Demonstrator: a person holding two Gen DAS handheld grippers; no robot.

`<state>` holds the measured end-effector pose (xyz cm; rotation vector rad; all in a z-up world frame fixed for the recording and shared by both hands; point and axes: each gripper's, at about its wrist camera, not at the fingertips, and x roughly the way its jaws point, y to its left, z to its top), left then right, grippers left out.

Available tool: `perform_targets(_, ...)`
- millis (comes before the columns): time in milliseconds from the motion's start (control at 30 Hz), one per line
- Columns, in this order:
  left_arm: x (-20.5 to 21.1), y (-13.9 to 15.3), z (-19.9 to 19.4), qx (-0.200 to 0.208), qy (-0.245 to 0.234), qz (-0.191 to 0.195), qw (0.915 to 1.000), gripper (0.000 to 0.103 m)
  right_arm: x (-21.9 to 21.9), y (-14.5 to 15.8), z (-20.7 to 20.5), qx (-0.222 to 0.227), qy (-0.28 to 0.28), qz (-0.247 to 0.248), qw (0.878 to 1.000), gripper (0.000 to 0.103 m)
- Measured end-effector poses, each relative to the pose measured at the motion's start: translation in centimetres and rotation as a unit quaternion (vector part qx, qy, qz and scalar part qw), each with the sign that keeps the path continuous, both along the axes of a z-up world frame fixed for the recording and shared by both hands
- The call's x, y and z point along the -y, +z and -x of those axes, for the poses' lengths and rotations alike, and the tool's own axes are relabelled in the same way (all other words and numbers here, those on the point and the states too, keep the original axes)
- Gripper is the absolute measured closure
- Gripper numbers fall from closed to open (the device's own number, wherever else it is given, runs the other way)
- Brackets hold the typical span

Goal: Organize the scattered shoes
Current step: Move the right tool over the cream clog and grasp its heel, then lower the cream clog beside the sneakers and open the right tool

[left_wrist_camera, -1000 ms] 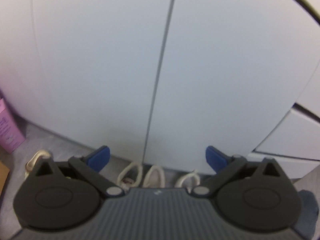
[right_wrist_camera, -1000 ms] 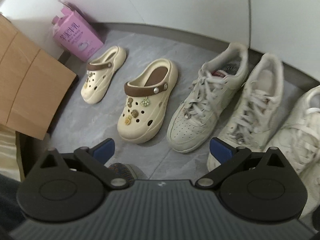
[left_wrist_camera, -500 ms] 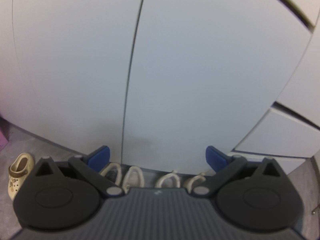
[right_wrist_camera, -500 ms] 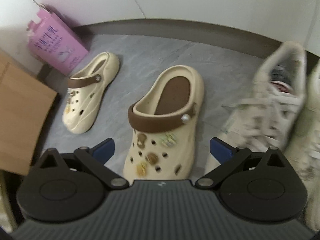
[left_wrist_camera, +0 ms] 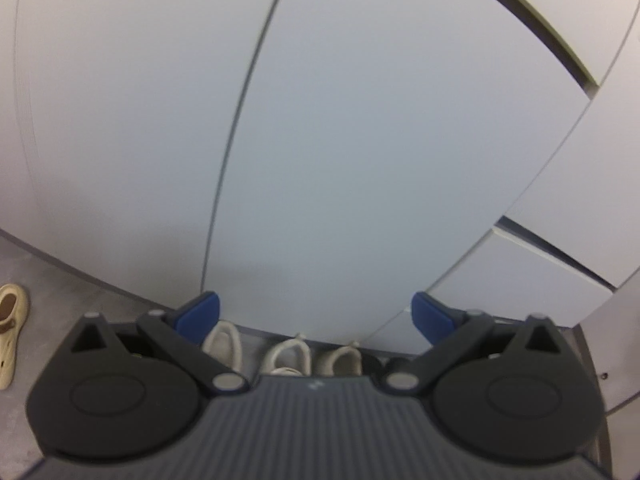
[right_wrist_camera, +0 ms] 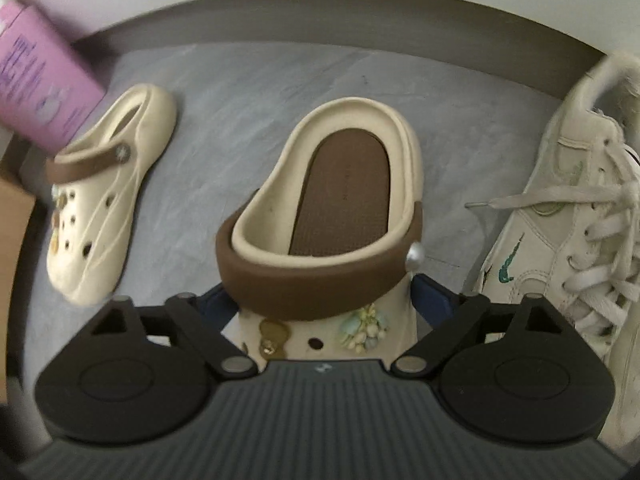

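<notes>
In the right wrist view a cream clog with a brown strap [right_wrist_camera: 332,216] lies on the grey floor, its front between the open fingers of my right gripper [right_wrist_camera: 320,304]; the fingers straddle it without closing. A matching clog [right_wrist_camera: 108,196] lies to the left. A white laced sneaker [right_wrist_camera: 568,208] lies to the right. In the left wrist view my left gripper [left_wrist_camera: 316,312] is open and empty, raised, facing white cabinet doors [left_wrist_camera: 360,140]. Heels of white sneakers [left_wrist_camera: 288,354] line the cabinet base below it. A clog [left_wrist_camera: 12,336] shows at the far left.
A pink box [right_wrist_camera: 36,88] stands at the back left by the wall. A brown cardboard edge [right_wrist_camera: 12,224] sits at the left. A grey baseboard [right_wrist_camera: 360,16] runs along the back. White drawer fronts [left_wrist_camera: 532,276] stand to the right.
My right gripper has moved down and forward onto the middle clog, which now sits between its fingers. My left gripper has swung to the right along the cabinet.
</notes>
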<state>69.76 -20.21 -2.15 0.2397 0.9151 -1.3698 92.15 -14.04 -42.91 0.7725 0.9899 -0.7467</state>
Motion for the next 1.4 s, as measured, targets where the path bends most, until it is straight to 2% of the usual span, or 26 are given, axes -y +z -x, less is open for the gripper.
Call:
perform_targets(100,0.7,0.4,0.4,-0.004,-0.010,0.009,0.9999,0.000,1.0,0.0,0.3,0.002,-0.024,0.010,1.000,0.013)
perform_targets(167,1.0,0.6,0.4,-0.005,-0.012,0.015,0.9998,0.000,2.7,-0.4,0.4,-0.002,-0.043,0.003,0.999,0.013)
perform_targets(267,1.5,0.7,0.3,-0.001,-0.010,0.023,0.9997,0.000,4.9,-0.3,0.3,-0.012,-0.072,0.018,0.997,0.013)
perform_targets(500,2.9,-0.4,-0.5,0.004,0.005,0.008,0.9999,0.000,7.7,-0.7,-0.1,-0.016,-0.104,0.009,0.994,0.013)
perform_targets(600,3.7,-1.4,-0.9,0.015,0.013,-0.005,0.9998,0.000,7.6,-0.9,0.0,-0.015,-0.095,0.015,0.995,0.011)
perform_targets(733,4.8,-2.8,-2.1,0.021,0.036,-0.027,0.9988,0.000,7.7,-0.6,1.2,0.015,-0.078,-0.001,0.997,0.012)
perform_targets(767,5.1,-3.2,-2.4,0.018,0.040,-0.031,0.9986,0.000,7.6,0.0,1.6,0.026,-0.077,-0.007,0.997,0.011)
perform_targets(833,5.5,-3.6,-2.8,0.012,0.039,-0.031,0.9987,0.000,7.5,1.1,2.6,0.053,-0.071,-0.023,0.996,0.000)
perform_targets(967,4.2,-2.9,-2.7,0.033,0.042,-0.041,0.9977,0.000,7.5,3.8,5.1,0.104,-0.040,-0.047,0.993,0.000)
perform_targets(1200,3.8,-5.4,-1.4,0.084,0.064,-0.080,0.9912,0.000,7.1,9.4,13.6,0.121,0.056,-0.042,0.990,0.000)
perform_targets(1300,3.1,-5.6,-1.5,0.101,0.089,-0.072,0.9883,0.000,6.8,11.5,17.5,0.114,0.088,-0.029,0.989,0.000)
perform_targets(1400,-0.9,-2.1,-6.5,0.109,0.081,-0.047,0.9896,0.000,6.7,12.7,18.8,0.099,0.085,-0.012,0.991,0.000)
